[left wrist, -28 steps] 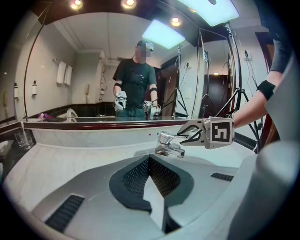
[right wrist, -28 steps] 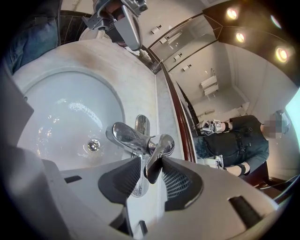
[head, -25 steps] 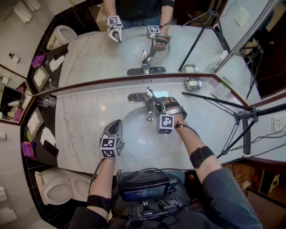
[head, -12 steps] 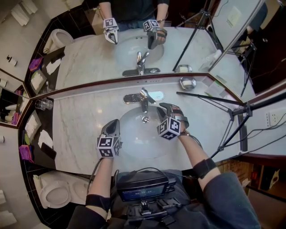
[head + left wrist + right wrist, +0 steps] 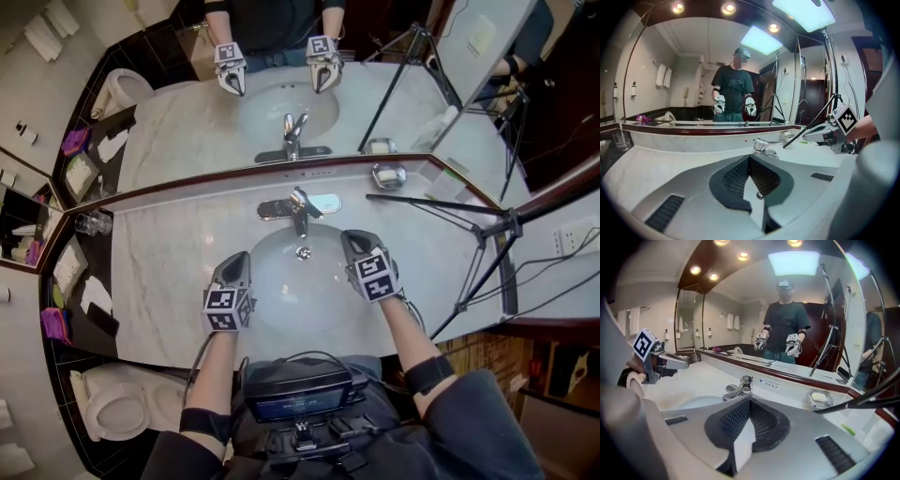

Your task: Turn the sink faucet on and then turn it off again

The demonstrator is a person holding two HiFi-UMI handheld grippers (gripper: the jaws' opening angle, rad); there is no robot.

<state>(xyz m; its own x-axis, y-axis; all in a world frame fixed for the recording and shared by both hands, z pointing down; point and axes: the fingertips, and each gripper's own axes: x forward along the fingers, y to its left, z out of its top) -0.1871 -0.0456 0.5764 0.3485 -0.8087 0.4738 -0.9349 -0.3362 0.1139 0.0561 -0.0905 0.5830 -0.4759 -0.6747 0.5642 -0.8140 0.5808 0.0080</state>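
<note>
Head view, item changed: right gripper (image 5: 352,242). A second ago it was up at the faucet (image 5: 298,208) with its jaws spread at the lever. It has since drawn back toward the person and rolled upright, and it now hovers over the right edge of the sink (image 5: 272,300), well apart from the faucet. Its jaws have just been closing and now meet, with nothing between them.

Item unchanged: left gripper (image 5: 236,259). Jaws together and empty, over the sink's left edge, where it was before.

Faucet: at the back of the sink, centred, on the marble counter (image 5: 178,253). The lever lies low and neither gripper touches it. No stream shows under the spout.

Reading: with the hand off the lever and no water seen, the shut-off looks done. The task appears at or near its end, with little left but a check for drips.

Containers:
- Sink: bare white bowl with the drain (image 5: 303,252) at its middle; no standing water visible.
- Soap dish (image 5: 388,175), right of the faucet and against the mirror: one pale bar of soap (image 5: 818,396).
- Glass (image 5: 92,223), far left of the counter: contents cannot be told.
</note>
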